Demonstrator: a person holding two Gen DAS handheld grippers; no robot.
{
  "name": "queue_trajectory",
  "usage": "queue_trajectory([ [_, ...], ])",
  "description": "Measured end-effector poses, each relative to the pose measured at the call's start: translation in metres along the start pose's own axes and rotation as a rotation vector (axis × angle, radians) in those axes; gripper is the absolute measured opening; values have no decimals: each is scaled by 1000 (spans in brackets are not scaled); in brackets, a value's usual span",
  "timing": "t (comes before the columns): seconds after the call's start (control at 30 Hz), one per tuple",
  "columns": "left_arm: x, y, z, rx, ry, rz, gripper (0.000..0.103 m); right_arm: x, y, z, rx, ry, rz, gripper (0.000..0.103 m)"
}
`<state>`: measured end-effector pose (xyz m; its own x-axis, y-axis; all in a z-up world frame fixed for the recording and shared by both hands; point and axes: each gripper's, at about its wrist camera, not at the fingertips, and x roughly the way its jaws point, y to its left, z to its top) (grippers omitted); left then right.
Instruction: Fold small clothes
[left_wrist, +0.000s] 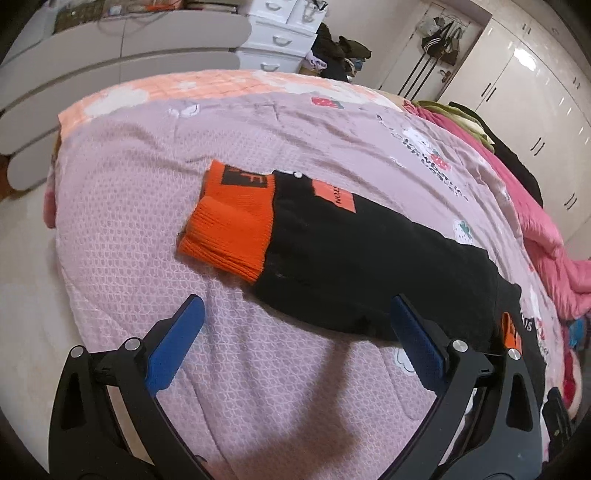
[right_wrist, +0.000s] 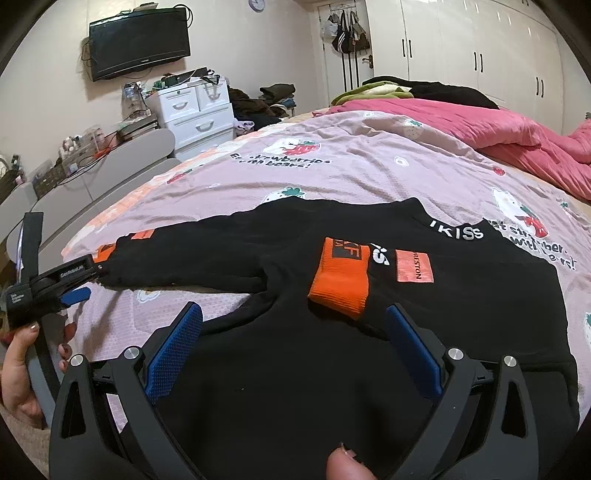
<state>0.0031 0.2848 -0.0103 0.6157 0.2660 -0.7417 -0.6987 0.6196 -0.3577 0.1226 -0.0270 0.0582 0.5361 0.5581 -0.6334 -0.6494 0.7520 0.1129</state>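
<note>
Black sweater (right_wrist: 461, 295) spread flat on lilac bedsheet (right_wrist: 369, 173); one sleeve folded across chest, orange cuff (right_wrist: 341, 284) uppermost. Left gripper (left_wrist: 295, 314) spread wide, empty, poised above other sleeve (left_wrist: 351, 258); that sleeve's shoulder end cut off at frame edge. Right gripper (right_wrist: 293, 321) spread wide, empty, over hem. Chest lettering partly covered by cuff, unreadable.
</note>
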Motion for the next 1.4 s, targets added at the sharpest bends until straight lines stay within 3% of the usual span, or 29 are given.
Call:
queue_trajectory([
  [0.23, 10, 8, 8, -5, -30, -25, 93, -3, -6, 1, 14, -6, -5, 98],
  [0.3, 15, 7, 12, 5, -26, -11, 79, -6, -13, 2, 28, -13, -10, 98],
  [0.33, 18, 7, 15, 10, -28, 2, 65, -8, -16, 2, 37, -16, -11, 98],
  [0.4, 20, 6, 20, 6, -31, -8, 49, -10, -24, 4, 51, -22, -18, 98],
  [0.43, 21, 6, 22, 11, -36, -2, 34, -11, -27, 4, 55, -24, -22, 98],
  [0.57, 23, 0, 26, 46, -53, -15, 19, -17, -45, 6, 80, -36, -65, 98],
  [0.87, -11, -22, 22, 90, -147, -96, 13, -27, -97, 6, 202, -48, -107, 98],
  [1.1, -42, -90, 13, 192, -204, -222, 12, -42, -141, 0, 312, -69, -149, 98],
  [1.4, -53, -174, -2, 286, -175, -392, 12, -64, -181, -4, 413, -115, -176, 98],
])
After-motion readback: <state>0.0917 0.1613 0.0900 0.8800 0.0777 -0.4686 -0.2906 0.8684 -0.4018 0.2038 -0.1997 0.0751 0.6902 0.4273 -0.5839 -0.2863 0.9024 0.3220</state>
